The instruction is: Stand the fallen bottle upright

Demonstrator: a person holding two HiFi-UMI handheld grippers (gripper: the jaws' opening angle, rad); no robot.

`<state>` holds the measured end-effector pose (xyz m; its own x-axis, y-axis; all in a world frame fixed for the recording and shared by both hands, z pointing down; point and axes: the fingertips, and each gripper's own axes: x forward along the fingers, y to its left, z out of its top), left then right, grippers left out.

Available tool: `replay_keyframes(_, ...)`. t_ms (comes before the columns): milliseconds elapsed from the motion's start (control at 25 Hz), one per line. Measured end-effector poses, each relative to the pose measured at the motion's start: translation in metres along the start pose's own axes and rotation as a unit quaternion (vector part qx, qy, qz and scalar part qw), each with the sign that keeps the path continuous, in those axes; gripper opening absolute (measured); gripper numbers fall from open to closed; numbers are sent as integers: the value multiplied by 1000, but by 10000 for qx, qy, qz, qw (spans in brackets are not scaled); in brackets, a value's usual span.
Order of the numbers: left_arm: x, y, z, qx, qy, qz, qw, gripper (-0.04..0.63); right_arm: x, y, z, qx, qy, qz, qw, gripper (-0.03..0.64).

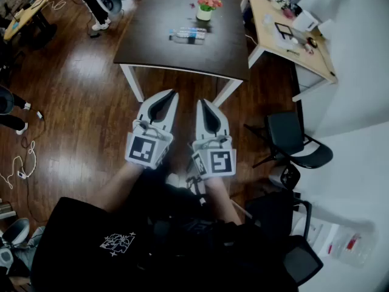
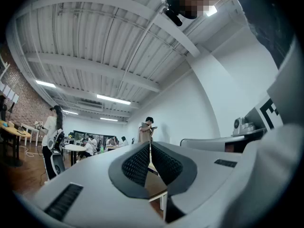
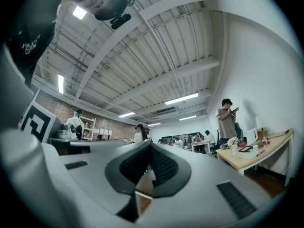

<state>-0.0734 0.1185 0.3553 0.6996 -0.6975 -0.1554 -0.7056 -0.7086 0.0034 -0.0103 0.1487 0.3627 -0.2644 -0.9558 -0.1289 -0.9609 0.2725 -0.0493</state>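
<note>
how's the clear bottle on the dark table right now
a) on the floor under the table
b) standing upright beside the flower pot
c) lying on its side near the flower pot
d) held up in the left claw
c: the bottle lies flat on the dark table, just on the person's side of the flower pot. The left claw and right claw are shut on nothing, short of the table.

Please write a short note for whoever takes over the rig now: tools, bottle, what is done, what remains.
Left tool: shut, empty.
Right tool: shut, empty, beside it.
Both are short of the dark wooden table.
The clear plastic bottle lies on its side there, near a white pot of pink flowers.
Done: nothing.
Left: reach, grasp the bottle, stand it upright.
</note>
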Motion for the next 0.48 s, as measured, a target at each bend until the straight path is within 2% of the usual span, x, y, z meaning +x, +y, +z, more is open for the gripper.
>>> replay_keyframes(240,36,25,-18,-122,53,-17,9999,8,45,-19,-16,-21,95,42,9999,25)
replay_keyframes(480,95,74,-35,-171,80,-93,9998,8,118,-51,-29,-103,200,-24,9997,25)
